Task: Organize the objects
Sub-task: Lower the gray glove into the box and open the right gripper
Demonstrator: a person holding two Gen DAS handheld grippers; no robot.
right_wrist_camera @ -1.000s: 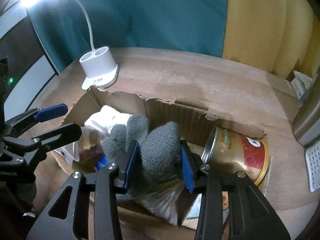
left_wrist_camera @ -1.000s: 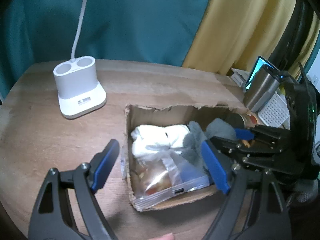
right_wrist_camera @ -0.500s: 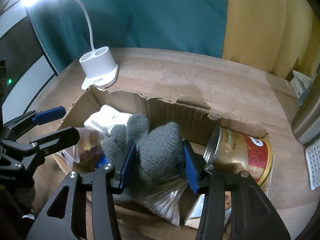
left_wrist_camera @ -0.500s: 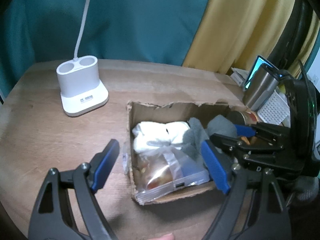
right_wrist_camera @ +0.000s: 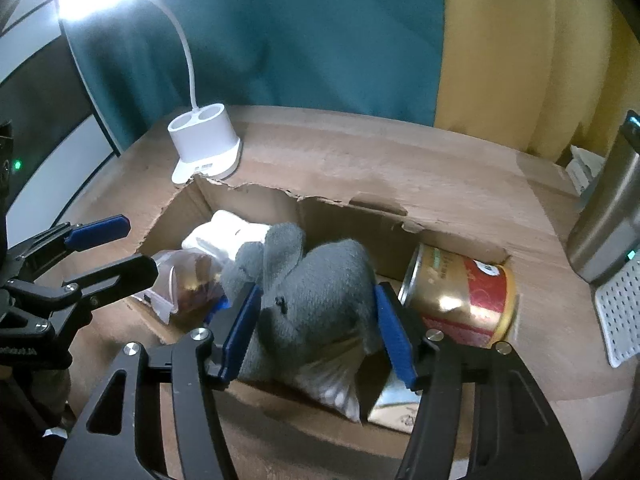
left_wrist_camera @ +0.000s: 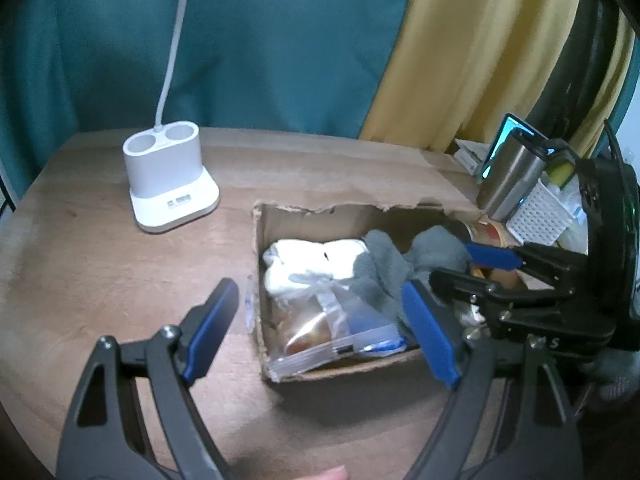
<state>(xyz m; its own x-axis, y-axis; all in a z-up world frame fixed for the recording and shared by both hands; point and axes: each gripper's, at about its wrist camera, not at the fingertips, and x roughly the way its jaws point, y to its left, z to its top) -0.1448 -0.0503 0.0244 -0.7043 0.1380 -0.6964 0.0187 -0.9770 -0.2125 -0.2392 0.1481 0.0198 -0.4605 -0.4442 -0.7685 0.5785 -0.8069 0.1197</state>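
While the right gripper (right_wrist_camera: pixel 318 330) hangs over the cardboard box (right_wrist_camera: pixel 280 200), its jaws are opening w/ the grey sock (right_wrist_camera: pixel 320 292) between them; the left blue pad looks to touch the sock, the right pad looks just off it; the sock lies in the middle of the box, on top of a clear bag (right_wrist_camera: pixel 332 384); the left gripper (left_wrist_camera: pixel 320 330) is wide open w/ nothing held, one finger over the table (left_wrist_camera: pixel 100 260), the other over the box's right part; in the box, left to right: a white cloth bundle (left_wrist_camera: pixel 312 260), a clear snack bag (left_wrist_camera: pixel 320 328) at the front, the grey sock, & a red & gold can (right_wrist_camera: pixel 460 292) on its side at the right end; a white lamp base (left_wrist_camera: pixel 168 188) stands on the table behind & left of the box; a steel cup (left_wrist_camera: pixel 508 176) stands to the right, near a white basket (left_wrist_camera: pixel 536 216); teal & yellow curtains hang behind.
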